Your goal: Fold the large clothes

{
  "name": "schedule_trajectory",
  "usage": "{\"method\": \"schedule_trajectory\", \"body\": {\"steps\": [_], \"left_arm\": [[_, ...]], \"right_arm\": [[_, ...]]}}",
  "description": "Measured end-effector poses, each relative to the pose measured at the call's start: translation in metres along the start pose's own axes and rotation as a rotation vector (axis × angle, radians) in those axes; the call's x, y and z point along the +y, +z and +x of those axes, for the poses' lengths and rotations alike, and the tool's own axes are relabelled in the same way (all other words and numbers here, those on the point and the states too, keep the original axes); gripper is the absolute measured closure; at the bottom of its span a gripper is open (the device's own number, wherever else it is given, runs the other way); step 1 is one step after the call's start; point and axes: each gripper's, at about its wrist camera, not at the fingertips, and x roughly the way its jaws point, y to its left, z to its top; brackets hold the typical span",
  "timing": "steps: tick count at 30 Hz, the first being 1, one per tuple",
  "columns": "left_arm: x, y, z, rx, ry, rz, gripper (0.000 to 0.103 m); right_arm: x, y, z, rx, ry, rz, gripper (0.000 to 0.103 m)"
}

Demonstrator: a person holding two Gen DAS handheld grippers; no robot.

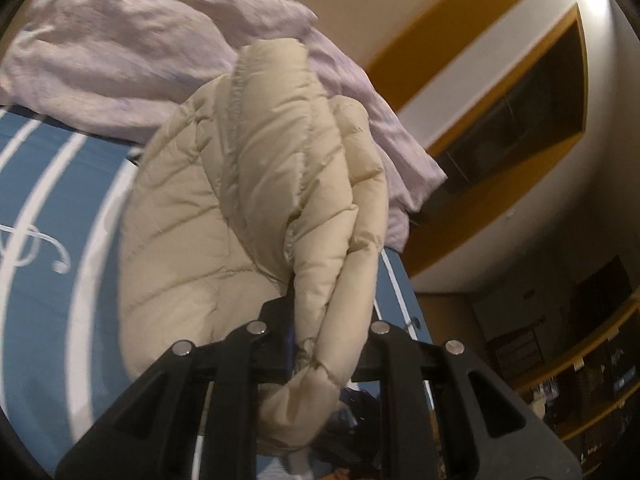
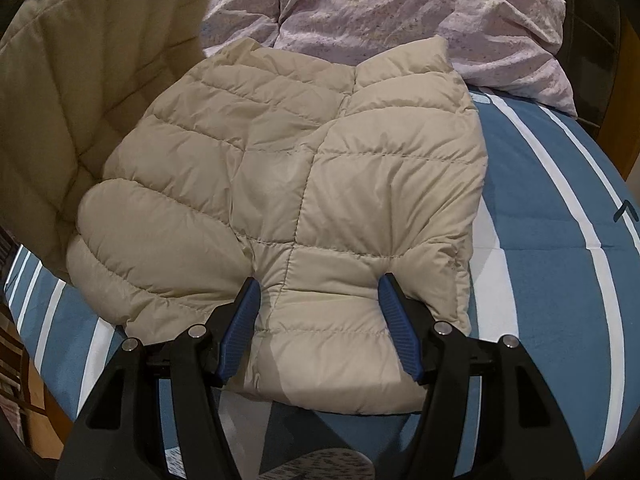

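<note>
A beige quilted puffer jacket lies on a bed with a blue and white striped cover. My right gripper is open, its blue-padded fingers pressed down on either side of a bunch of the jacket's near edge. My left gripper is shut on a gathered part of the same jacket and holds it lifted above the bed. That lifted part hangs at the left of the right wrist view.
A crumpled lilac sheet or duvet lies at the far end of the bed, also in the left wrist view. Beyond the bed are a cream wall with wooden trim and dark shelves.
</note>
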Motion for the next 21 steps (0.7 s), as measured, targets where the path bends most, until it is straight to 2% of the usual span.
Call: {"method": "schedule_trajectory", "body": {"steps": [11, 21], "left_arm": [[-0.024, -0.032, 0.076, 0.138, -0.026, -0.004, 0.086], [-0.035, -0.057, 0.125, 0.222, 0.012, 0.019, 0.085]], "right_arm": [[-0.005, 0.001, -0.001, 0.0, 0.024, 0.004, 0.039], [-0.013, 0.0, -0.002, -0.012, 0.063, 0.027, 0.039]]}}
